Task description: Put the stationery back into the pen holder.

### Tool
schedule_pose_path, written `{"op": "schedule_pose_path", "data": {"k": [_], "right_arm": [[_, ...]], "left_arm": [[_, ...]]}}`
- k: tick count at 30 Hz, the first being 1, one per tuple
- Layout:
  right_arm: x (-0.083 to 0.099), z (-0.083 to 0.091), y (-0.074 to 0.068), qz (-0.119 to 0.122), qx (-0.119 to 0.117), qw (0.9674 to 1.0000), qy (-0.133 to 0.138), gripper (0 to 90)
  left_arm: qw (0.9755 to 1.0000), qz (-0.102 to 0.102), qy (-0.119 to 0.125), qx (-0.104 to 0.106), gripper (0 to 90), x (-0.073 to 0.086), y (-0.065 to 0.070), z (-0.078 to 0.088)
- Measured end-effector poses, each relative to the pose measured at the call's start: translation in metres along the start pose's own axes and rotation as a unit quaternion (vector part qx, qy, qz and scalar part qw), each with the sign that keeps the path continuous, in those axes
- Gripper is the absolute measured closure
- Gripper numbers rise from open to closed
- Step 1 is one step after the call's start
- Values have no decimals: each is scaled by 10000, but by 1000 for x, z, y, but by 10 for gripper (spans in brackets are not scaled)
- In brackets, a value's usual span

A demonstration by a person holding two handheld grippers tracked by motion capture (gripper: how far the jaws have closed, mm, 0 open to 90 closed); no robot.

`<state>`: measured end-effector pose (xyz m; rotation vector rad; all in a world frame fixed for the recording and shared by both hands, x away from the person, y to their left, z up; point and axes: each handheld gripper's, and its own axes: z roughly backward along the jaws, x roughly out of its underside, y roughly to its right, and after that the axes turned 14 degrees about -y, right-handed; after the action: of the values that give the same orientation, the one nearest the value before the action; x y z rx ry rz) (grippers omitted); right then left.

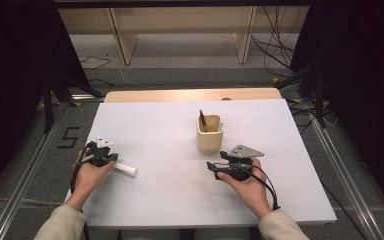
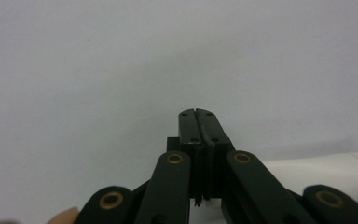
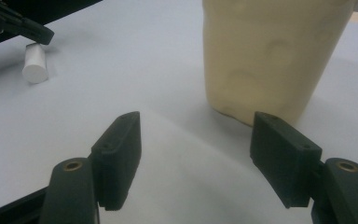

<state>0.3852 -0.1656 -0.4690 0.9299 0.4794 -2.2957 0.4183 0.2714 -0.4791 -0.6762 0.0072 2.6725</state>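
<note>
Resting my left gripper (image 1: 111,159) on the white table (image 1: 170,200), jaws pressed together on nothing, I keep the white cylinder (image 1: 126,169) just beside it; my right gripper (image 3: 193,158) gapes empty near the beige cup (image 1: 209,137), ready to steady it.

Overall light: even and soft from overhead; the white rectangular tabletop (image 1: 170,150) is bright, with dark surroundings at both sides of the high view.
Shadows: faint, short ones beside the beige square holder cup (image 1: 209,134) and under the white plastic cylinder (image 1: 125,169).
Glare: none harsh; a mild sheen on the tabletop in the right gripper view.
Focus: the high view is slightly soft and grainy; in the left gripper view the table is a featureless grey-white, and the cylinder (image 2: 321,170) is blurred.
Close range: the cup wall (image 3: 270,56) is soft and out of focus.
</note>
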Motion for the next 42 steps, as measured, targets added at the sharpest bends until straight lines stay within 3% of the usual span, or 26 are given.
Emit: {"op": "schedule_pose_path", "data": {"k": [15,42], "right_arm": [[0,0,1,-1,9,10000,2,347],[0,1,1,-15,13,10000,12,350]], "left_arm": [[9999,-14,-107,-8,897,0,1,1],[9985,-50,-540,-80,897,4,1,3]]}}
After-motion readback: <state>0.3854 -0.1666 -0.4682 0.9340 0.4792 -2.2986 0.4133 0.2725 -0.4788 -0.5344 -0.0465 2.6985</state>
